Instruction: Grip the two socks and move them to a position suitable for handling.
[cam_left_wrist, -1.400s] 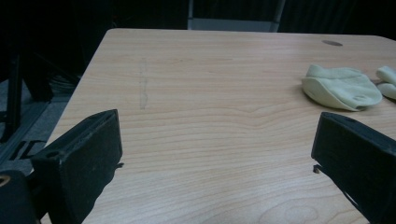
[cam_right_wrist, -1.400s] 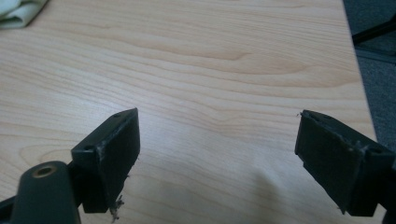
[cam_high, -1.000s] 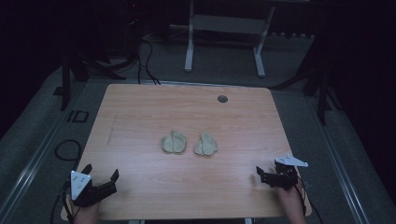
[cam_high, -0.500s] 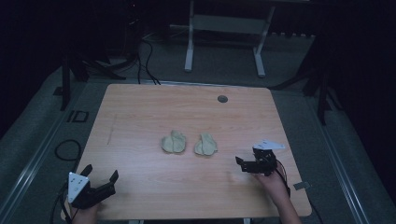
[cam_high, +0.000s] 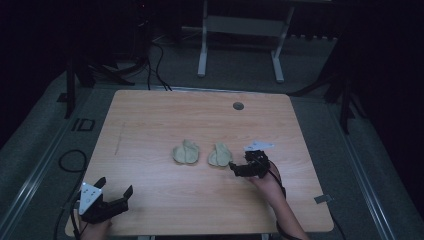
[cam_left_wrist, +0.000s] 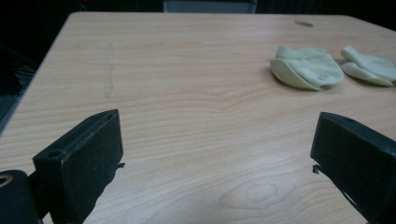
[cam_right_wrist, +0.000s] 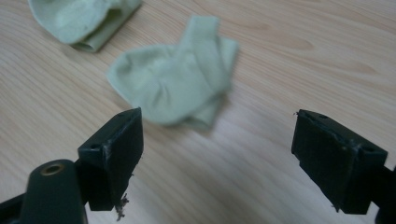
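Observation:
Two crumpled pale green socks lie side by side at the middle of the wooden table (cam_high: 150, 120): a left sock (cam_high: 186, 152) and a right sock (cam_high: 220, 154). My right gripper (cam_high: 236, 167) hovers just right of the right sock and points at it. In the right gripper view that sock (cam_right_wrist: 177, 86) lies just ahead of the open right gripper (cam_right_wrist: 217, 126). Its jaws have just been closing a little, with nothing between them. The other sock (cam_right_wrist: 81, 16) lies beyond. My left gripper (cam_high: 116, 186) rests open at the table's front left corner, far from both socks (cam_left_wrist: 306, 67).
A round grey grommet (cam_high: 238, 105) sits near the table's far edge. A faint scuff line (cam_high: 119, 139) marks the left side. Beyond the table stand white frame legs (cam_high: 202, 45), and cables (cam_high: 155, 60) lie on the dark floor.
My right gripper has moved left from the table's right front edge to just beside the right sock. The left gripper and both socks have stayed put.

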